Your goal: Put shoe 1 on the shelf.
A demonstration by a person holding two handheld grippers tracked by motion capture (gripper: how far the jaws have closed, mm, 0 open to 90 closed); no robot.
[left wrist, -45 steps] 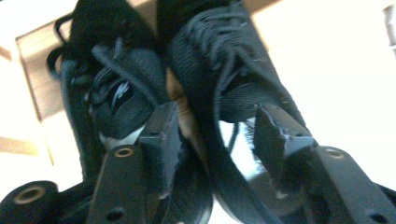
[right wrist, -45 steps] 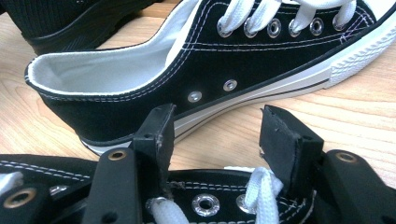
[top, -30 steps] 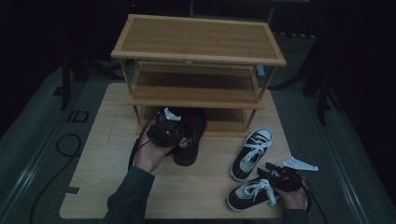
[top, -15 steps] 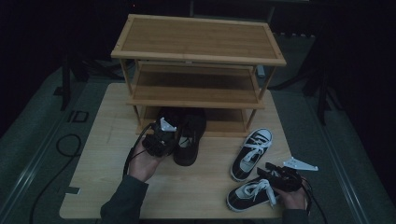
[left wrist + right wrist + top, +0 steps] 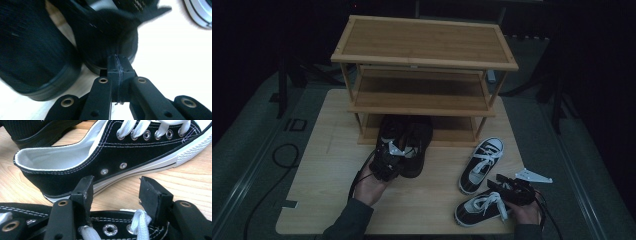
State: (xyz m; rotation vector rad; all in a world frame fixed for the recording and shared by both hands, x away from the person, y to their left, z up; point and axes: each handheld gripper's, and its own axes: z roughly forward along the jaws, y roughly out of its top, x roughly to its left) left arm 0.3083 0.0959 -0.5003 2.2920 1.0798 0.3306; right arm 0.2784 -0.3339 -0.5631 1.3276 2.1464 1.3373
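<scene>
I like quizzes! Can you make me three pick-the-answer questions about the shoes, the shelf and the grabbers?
1. Where are the black shoes?
A. on the top shelf
B. on the table in front of the shelf
C. on the floor

2. How many black-and-white sneakers are there?
A. two
B. one
C. four

3. How are the right gripper jaws?
A. shut
B. open
C. holding a cup

Answers: 1 B, they sit on the table at the shelf's foot. 2 A, two lie at the right. 3 B, a gap shows between the jaws.
</scene>
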